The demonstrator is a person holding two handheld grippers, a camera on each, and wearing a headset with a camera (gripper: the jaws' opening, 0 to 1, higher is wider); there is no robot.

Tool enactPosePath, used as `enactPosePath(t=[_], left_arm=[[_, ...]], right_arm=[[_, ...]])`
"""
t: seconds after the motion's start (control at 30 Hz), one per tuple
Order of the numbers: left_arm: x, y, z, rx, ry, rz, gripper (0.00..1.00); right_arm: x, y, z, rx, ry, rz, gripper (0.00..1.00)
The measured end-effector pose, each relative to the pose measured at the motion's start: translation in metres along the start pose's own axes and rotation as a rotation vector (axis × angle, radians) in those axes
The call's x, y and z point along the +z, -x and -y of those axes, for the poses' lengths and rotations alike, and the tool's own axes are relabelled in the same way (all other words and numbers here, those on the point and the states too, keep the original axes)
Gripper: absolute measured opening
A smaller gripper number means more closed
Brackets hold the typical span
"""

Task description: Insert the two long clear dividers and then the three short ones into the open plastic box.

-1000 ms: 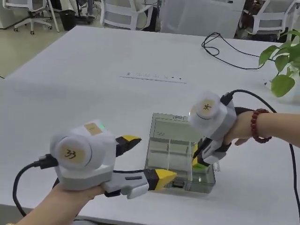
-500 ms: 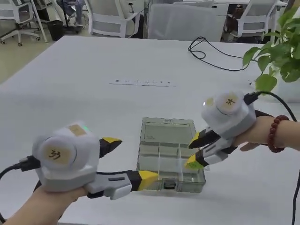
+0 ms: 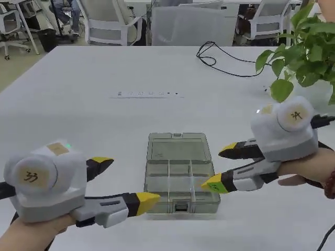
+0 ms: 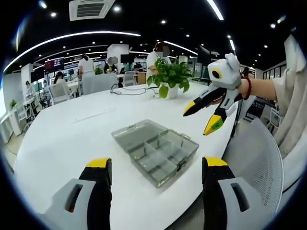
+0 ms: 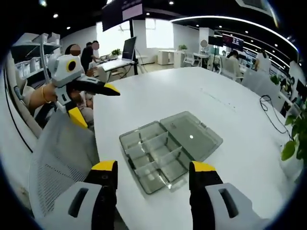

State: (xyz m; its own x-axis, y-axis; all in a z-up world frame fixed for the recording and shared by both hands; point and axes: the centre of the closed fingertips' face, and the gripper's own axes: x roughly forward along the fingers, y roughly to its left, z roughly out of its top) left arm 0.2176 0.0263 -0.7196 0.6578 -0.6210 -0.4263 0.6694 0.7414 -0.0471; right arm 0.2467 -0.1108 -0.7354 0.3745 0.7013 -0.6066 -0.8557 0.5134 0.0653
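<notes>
The clear plastic box (image 3: 180,201) lies on the white table with its lid (image 3: 178,147) folded flat behind it. Clear dividers (image 3: 169,177) stand inside and split it into several compartments. My left gripper (image 3: 125,180) is open to the left of the box's front corner, holding nothing. My right gripper (image 3: 220,167) is open beside the box's right edge, also with nothing in it. In the left gripper view the box (image 4: 156,151) lies ahead of the open left gripper (image 4: 157,165), with the right gripper (image 4: 200,118) beyond. From the right gripper (image 5: 152,167), the box (image 5: 168,148) and the left gripper (image 5: 96,105) show.
A black cable (image 3: 225,60) loops on the far part of the table (image 3: 78,104), and a green potted plant (image 3: 298,52) stands at the back right. A thin strip (image 3: 146,94) lies mid-table. Office chairs (image 3: 104,21) stand past the far edge. The box sits near the table's front edge.
The right gripper has come away from the box's right compartments and moved right, open. The left gripper has drawn back to the left. The head camera has shifted.
</notes>
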Motion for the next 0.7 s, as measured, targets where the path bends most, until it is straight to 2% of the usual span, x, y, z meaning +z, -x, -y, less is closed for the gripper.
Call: enactPosePath(t=[0.13, 0.37, 0.7], left_arm=[[-0.004, 0.004, -0.002, 0.020, 0.007, -0.003, 0.81], [-0.003, 0.011, -0.003, 0.047, 0.042, 0.022, 0.86], [-0.009, 0.016, 0.001, 0.074, 0.070, 0.006, 0.93]], right_arm=[[-0.005, 0.009, -0.001, -0.018, -0.046, 0.041, 0.67], [-0.018, 0.019, -0.005, -0.061, -0.099, 0.081, 0.78], [-0.030, 0.026, -0.011, -0.092, -0.139, 0.120, 0.87]])
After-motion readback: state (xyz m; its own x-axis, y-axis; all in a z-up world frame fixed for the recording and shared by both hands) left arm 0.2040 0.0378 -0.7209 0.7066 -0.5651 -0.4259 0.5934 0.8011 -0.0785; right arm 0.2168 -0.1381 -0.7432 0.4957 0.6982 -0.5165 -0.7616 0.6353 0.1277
